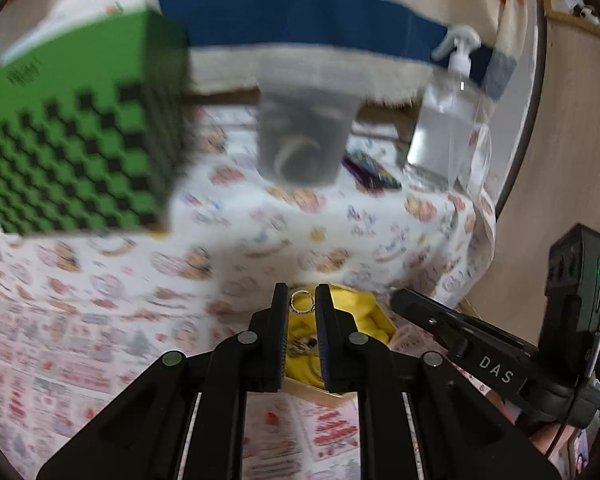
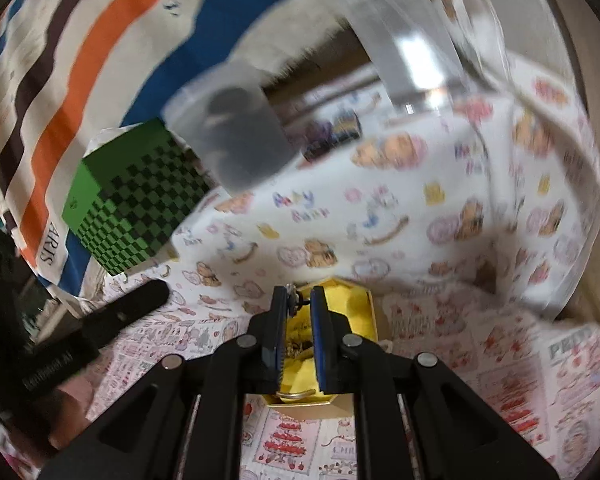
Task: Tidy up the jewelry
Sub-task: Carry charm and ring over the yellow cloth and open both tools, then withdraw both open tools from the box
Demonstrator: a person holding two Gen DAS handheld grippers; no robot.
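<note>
Over the yellow-lined box [image 1: 374, 322] | left gripper [image 1: 302, 304] jaws pinch a small ring [image 1: 302, 303] | right gripper [image 2: 298, 300] jaws nip an earring [image 2: 296, 300] | behind: green checkered box [image 1: 80, 140], grey cup [image 1: 304, 136], spray bottle [image 1: 448, 120] on desk [image 1: 260, 224]

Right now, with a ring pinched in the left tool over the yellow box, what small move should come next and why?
Probably carry the ring forward toward the grey cup behind the yellow box. The left tool is shut on the ring above the box, and the cup already seems to hold a ring-like piece. The picture is blurred, so go slowly.
</note>
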